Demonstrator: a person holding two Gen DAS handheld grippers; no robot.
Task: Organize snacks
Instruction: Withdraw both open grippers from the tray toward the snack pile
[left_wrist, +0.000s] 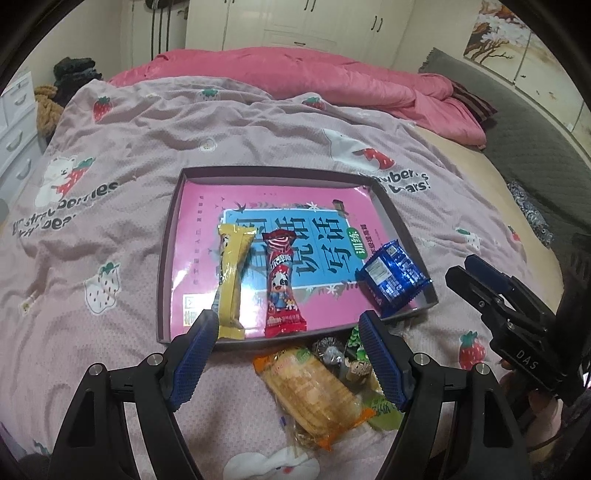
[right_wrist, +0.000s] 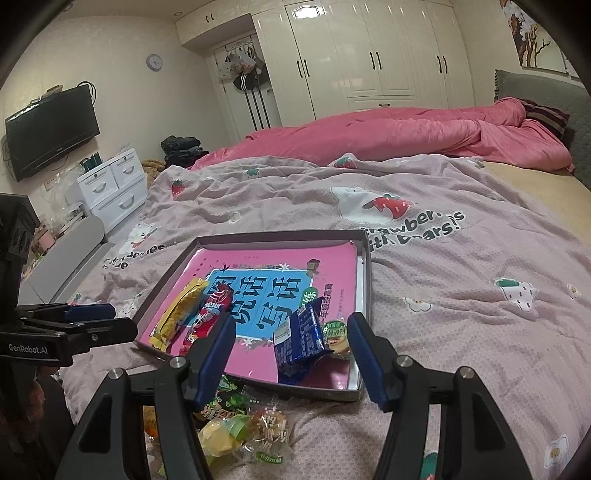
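A shallow grey tray (left_wrist: 165, 258) (right_wrist: 164, 278) lined with a pink book lies on the bed. In it lie a yellow bar (left_wrist: 231, 280) (right_wrist: 181, 314), a red packet (left_wrist: 282, 288) (right_wrist: 208, 314), a blue packet (left_wrist: 393, 277) (right_wrist: 299, 336) and a small green-lidded round snack (right_wrist: 335, 334). Loose snacks lie in front of the tray, among them an orange cracker pack (left_wrist: 314, 391) and a pile of wrapped sweets (right_wrist: 240, 424). My left gripper (left_wrist: 288, 328) (right_wrist: 122, 320) hovers open above that pile. My right gripper (right_wrist: 290, 332) (left_wrist: 466, 268) is open just short of the blue packet, touching nothing.
The pink strawberry-print blanket (left_wrist: 147, 147) covers the bed, with a bunched pink quilt (right_wrist: 388, 136) behind it. A grey headboard (right_wrist: 535, 88) stands at the right. Left of the bed are white drawers (right_wrist: 110, 184) and a wall television (right_wrist: 51, 125); wardrobes (right_wrist: 369, 55) line the back.
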